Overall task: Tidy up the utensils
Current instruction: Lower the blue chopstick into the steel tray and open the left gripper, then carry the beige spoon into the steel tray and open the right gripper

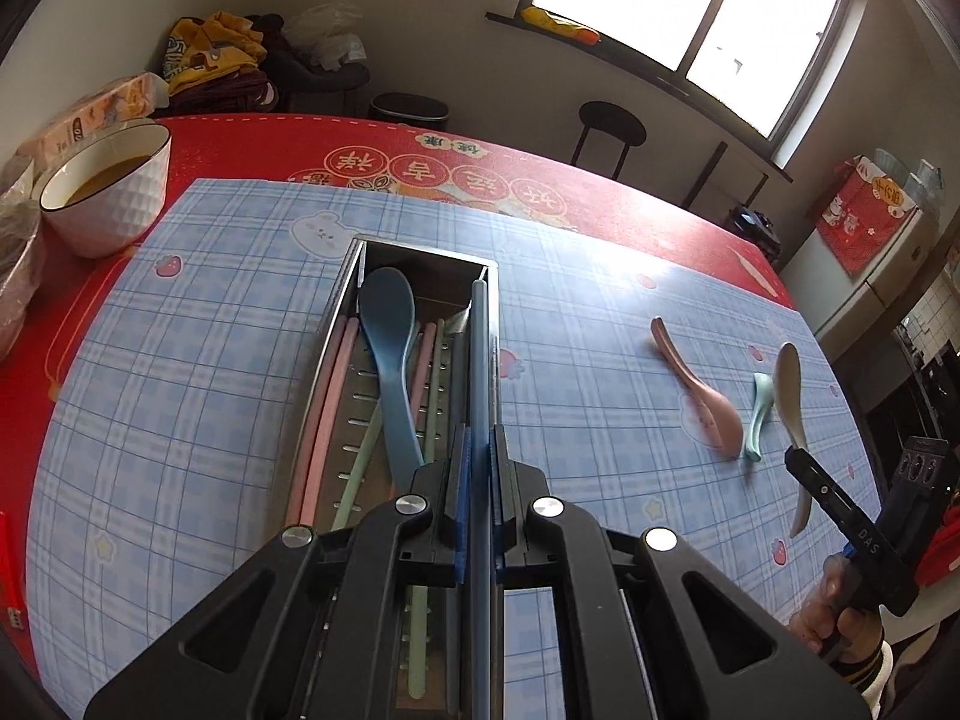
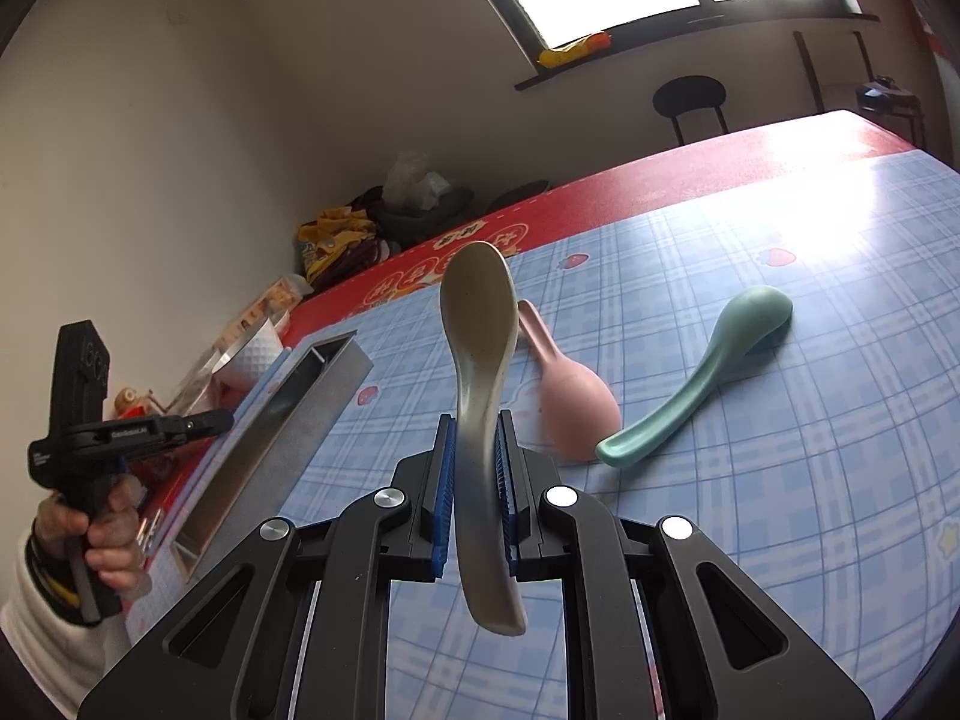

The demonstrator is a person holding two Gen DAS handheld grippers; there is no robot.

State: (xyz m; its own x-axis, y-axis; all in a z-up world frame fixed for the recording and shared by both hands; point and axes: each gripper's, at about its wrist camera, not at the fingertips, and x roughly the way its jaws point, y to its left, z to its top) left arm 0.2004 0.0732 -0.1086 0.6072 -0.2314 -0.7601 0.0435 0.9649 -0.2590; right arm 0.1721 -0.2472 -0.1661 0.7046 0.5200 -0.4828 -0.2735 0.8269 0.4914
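The left gripper [image 1: 478, 468] is clamped on a blue chopstick [image 1: 480, 360], which runs straight ahead of it over the right edge of the metal tray [image 1: 342, 312]; just left of its fingers lie a blue spoon [image 1: 387, 324] and pink and green chopsticks inside that tray; the right gripper [image 2: 477, 468] pinches a cream spoon [image 2: 480, 324] by the handle, bowl raised ahead of it; beyond and to its right a pink spoon [image 2: 573, 408] and a green spoon [image 2: 702, 378] rest on the checked mat [image 2: 780, 480]
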